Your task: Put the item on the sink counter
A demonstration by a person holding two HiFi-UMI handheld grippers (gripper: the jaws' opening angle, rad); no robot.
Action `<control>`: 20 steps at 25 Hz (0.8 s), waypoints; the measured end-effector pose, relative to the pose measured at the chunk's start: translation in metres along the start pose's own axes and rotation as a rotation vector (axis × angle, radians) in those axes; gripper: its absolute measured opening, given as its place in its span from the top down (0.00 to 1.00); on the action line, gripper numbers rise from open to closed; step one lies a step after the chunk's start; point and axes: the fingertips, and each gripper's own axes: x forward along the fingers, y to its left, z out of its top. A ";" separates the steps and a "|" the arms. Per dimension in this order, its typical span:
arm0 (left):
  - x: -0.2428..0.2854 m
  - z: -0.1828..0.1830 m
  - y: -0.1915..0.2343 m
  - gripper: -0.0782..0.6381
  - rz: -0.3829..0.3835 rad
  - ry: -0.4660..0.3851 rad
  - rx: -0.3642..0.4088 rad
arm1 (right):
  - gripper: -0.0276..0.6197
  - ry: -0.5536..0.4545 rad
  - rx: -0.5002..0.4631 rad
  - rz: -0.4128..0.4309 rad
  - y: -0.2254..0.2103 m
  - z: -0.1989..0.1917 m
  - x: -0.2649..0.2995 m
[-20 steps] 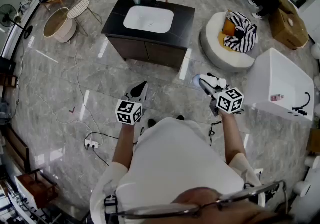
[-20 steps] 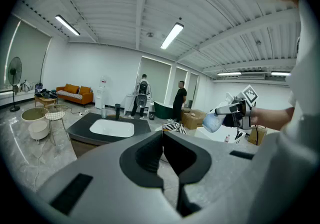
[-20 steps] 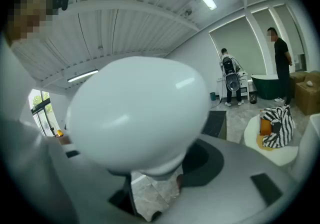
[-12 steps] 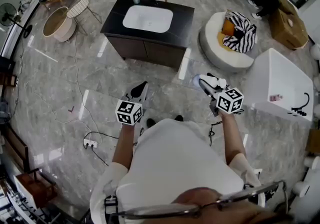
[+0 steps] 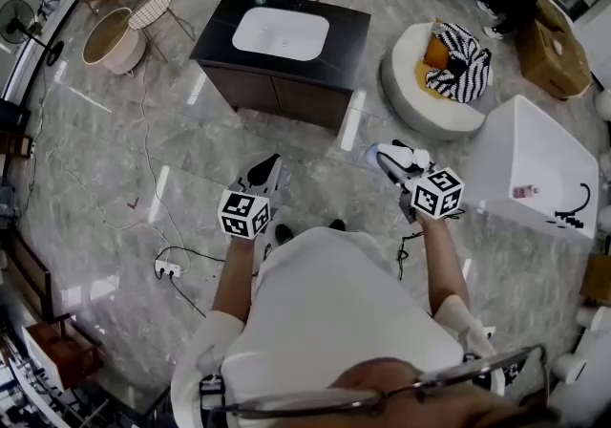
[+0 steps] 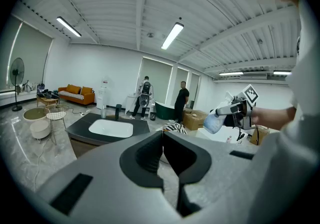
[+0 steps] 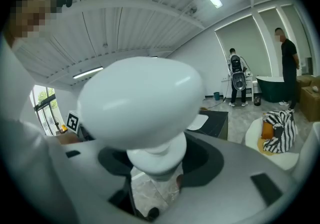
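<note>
Head view shows the carrying step: the person stands on the grey marble floor (image 5: 143,159), well apart from the black sink counter with a white basin (image 5: 351,30), and both grippers point toward it. The right gripper (image 5: 387,160) is clamped on the white, glossy, rounded bottle-like item (image 5: 375,157). In the right gripper view its jaws stand wide around the narrow lower part of this item (image 7: 140,100), and the big rounded body fills the space in front of the camera. The left gripper (image 5: 264,176) carries nothing, and the left gripper view shows its dark pads (image 6: 150,155) pressed together with no thing between them.

I judge that the task is only partly done, since the item is in the air and not yet near the counter. The next move calls for walking closer, then bringing the right gripper over a bare part of the black top beside the basin, and lowering the item before the jaws let go.

Compared with the earlier head views, the counter and floor slid only slightly in the frame. Both grippers hold the same pose.
</note>
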 end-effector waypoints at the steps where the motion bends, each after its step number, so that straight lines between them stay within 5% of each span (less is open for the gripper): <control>1: 0.001 0.000 -0.002 0.88 0.004 0.000 0.000 | 0.58 -0.006 0.005 0.003 -0.002 0.000 -0.001; 20: 0.035 0.010 -0.035 0.88 0.081 -0.015 -0.029 | 0.59 0.010 -0.002 0.074 -0.056 0.004 -0.009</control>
